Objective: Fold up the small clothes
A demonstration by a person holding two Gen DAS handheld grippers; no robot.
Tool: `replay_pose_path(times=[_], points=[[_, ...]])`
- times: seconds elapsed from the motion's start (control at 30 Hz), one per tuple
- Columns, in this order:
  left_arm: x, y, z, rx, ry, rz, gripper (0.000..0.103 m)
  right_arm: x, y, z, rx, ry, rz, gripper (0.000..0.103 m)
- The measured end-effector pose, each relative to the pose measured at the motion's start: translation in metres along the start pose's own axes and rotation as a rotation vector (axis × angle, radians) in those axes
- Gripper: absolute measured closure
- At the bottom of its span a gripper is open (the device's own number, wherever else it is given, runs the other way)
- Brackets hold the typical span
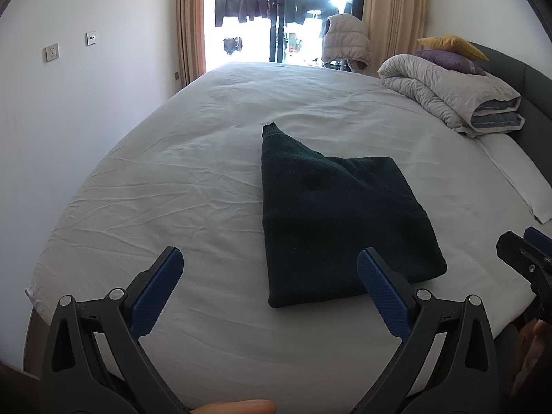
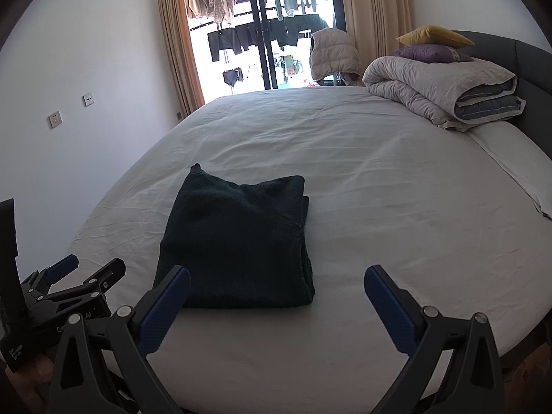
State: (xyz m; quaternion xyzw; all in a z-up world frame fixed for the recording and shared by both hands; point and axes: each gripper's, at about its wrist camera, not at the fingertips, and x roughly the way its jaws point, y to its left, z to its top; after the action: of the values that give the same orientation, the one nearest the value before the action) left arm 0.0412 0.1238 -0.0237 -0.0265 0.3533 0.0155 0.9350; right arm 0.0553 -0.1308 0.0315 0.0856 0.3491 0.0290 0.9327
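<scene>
My left fingers (image 1: 270, 264) stand spread wide and hold nothing; my right fingers (image 2: 277, 281) gape just as wide, also bare; both hover above the near edge of the bed (image 1: 172, 179); the dark green garment (image 1: 331, 220) lies folded flat on the white sheet just beyond them.
</scene>
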Motion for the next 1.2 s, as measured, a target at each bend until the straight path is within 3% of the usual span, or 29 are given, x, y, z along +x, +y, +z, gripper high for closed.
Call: replay_pose_path(times=[1.2], points=[[0.007,0.003,-0.003,-0.006,0.02,0.006,0.0,0.012,0.015,-0.01,-0.03,0.05,-0.007,0.0]])
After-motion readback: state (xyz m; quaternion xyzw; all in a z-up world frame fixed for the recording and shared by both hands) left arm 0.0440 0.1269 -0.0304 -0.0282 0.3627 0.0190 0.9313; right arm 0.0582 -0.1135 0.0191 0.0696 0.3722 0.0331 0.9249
